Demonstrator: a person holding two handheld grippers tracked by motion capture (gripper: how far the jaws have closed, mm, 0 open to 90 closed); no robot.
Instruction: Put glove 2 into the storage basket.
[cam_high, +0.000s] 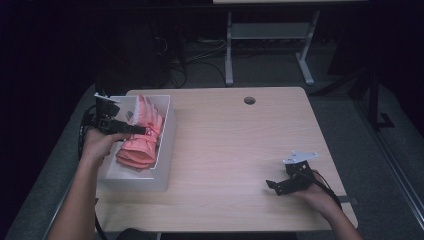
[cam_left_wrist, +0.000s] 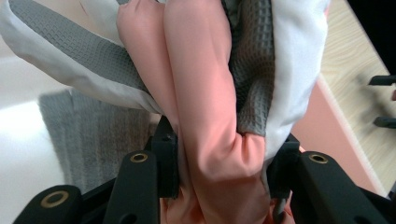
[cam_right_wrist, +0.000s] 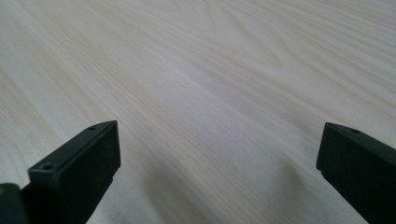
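A white box stands on the left side of the wooden table. Inside it lies a roll of salmon-pink cloth. My left gripper reaches over the box from the left and is shut on this bundle. In the left gripper view the pink cloth, wrapped with grey waffle fabric and white fabric, is pinched between the two black jaws of my left gripper. My right gripper rests low at the table's front right, and in its own view my right gripper stands open over bare wood.
A round cable hole sits near the table's far edge. Behind the table stand the metal legs of another desk and loose cables on the floor. In the left gripper view the box's white wall is at the left.
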